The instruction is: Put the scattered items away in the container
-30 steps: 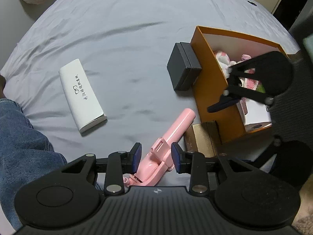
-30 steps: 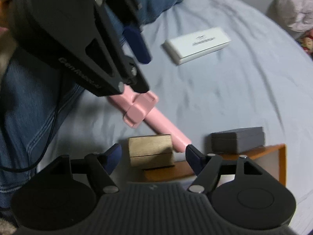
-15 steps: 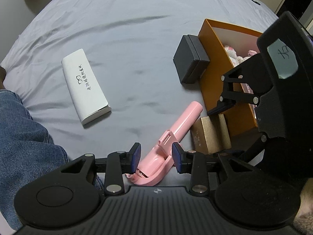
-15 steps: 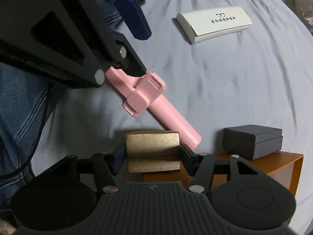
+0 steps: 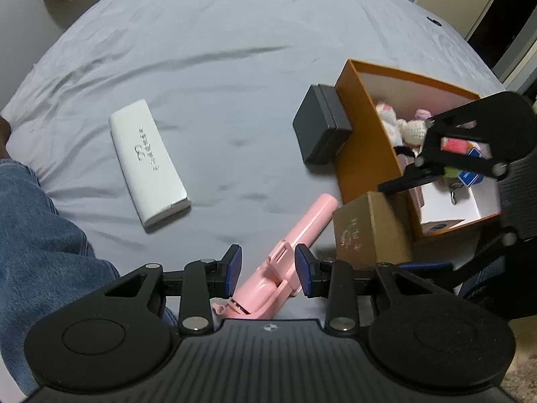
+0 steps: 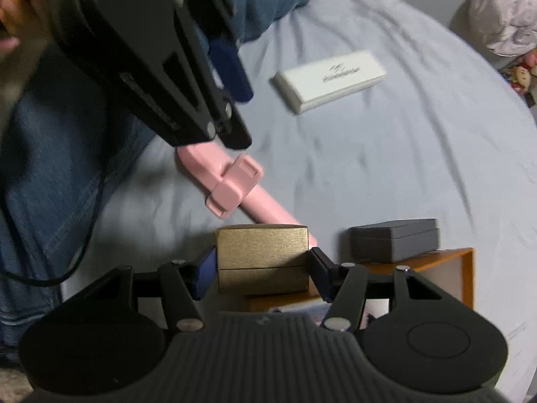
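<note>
While the right gripper (image 6: 261, 268) clamps the gold box (image 6: 262, 258) beside the orange container (image 5: 364, 147), the left gripper (image 5: 268, 268) straddles the pink stick (image 5: 288, 255) on the bedsheet (image 5: 218, 50), jaws partly open. Whether its pads touch is unclear.

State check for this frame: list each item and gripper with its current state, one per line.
Gold box: clamped in right gripper, lifted beside the container.
Pink selfie stick: folded, on the sheet, between the left gripper pads; contact unclear.
White case: closed, flat on the sheet.
Dark grey box: closed, against the container.
Orange container: open, partly filled.
</note>
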Demonstrator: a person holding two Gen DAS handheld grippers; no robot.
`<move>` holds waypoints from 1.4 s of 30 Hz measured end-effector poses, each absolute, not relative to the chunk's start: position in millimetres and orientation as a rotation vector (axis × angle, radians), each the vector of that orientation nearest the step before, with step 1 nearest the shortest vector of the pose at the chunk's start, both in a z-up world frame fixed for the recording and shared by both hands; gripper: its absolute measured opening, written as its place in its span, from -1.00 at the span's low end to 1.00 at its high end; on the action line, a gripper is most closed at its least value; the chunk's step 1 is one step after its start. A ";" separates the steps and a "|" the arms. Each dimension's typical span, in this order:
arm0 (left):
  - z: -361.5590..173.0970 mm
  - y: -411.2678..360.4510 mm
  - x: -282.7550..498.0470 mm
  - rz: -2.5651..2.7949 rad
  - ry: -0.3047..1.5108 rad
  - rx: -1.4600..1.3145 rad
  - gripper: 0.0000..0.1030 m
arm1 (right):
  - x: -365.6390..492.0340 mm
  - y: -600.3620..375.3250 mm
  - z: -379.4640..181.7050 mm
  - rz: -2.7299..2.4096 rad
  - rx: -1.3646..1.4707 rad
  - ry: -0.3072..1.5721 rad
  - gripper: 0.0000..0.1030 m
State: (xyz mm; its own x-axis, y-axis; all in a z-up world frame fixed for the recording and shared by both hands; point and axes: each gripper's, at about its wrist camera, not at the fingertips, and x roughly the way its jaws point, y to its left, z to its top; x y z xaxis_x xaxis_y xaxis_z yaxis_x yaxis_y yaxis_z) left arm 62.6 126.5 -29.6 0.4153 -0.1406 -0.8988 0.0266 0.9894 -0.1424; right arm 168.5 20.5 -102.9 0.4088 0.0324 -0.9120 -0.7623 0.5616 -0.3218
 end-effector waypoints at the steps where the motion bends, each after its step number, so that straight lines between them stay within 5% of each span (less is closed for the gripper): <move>1: -27.5 126.8 63.0 -0.107 1.133 -0.110 -0.22 | 165.9 19.3 -96.6 0.574 -0.829 1.022 0.19; 15: -8.4 135.0 111.3 -0.195 1.090 -0.224 -0.02 | 133.9 -53.8 -13.9 0.243 -0.613 0.877 0.19; 42: -74.4 96.0 236.0 -0.202 1.160 -0.360 0.02 | 136.4 -155.3 -107.9 0.141 -0.279 1.196 0.19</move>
State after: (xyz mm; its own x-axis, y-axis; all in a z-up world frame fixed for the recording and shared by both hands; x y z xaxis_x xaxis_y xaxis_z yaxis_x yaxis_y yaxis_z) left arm 236.0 96.0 -74.4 0.3903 -0.3384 -0.8563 -0.0288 0.9251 -0.3787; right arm 136.4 -155.3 -107.9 0.3627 -0.0391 -0.9311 -0.2544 0.9570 -0.1393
